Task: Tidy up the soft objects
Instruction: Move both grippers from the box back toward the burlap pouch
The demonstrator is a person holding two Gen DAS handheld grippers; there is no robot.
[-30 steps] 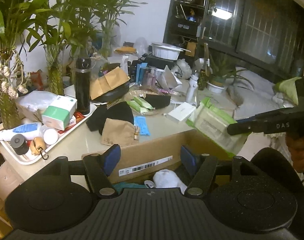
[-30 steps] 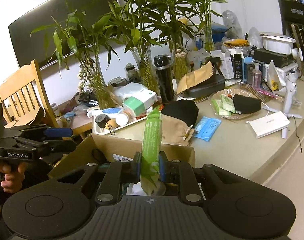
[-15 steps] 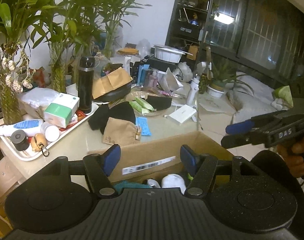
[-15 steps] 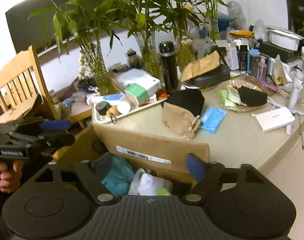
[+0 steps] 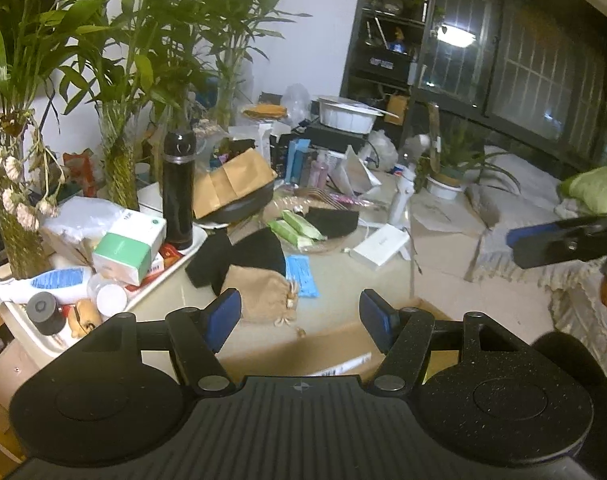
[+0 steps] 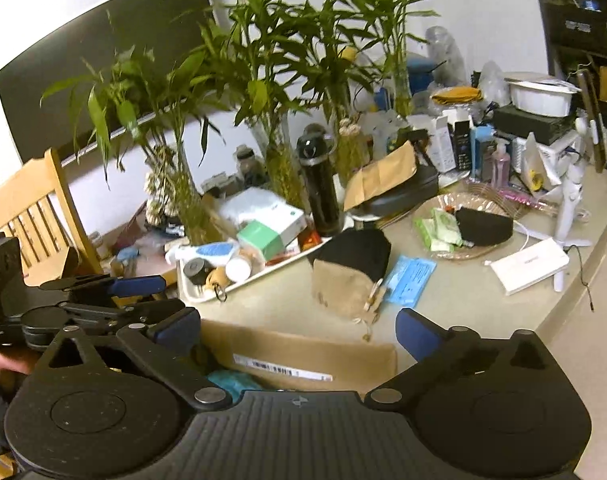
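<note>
Right gripper (image 6: 299, 332): fingers opening, wide apart, nothing between them. It hangs over the near edge of the cardboard box (image 6: 303, 354), which sits against the counter (image 6: 463, 296) edge; a teal cloth (image 6: 231, 382) shows inside.

Left gripper (image 5: 299, 312): fingers part open, empty.

Soft things left on the counter, beyond the box: tan pouch (image 6: 343, 288), nearest, with a black cloth (image 6: 355, 248) behind and touching it, and a blue packet (image 6: 409, 280) just right of it.

Likely next pick is the pouch. It lies dead ahead of the right fingers, just past the box's far wall. Its long axis runs up-left to down-right, drawstring end toward the box. From the left gripper it sits slightly left of centre. Neither hand is clearly nearer; the right is better lined up.
</note>
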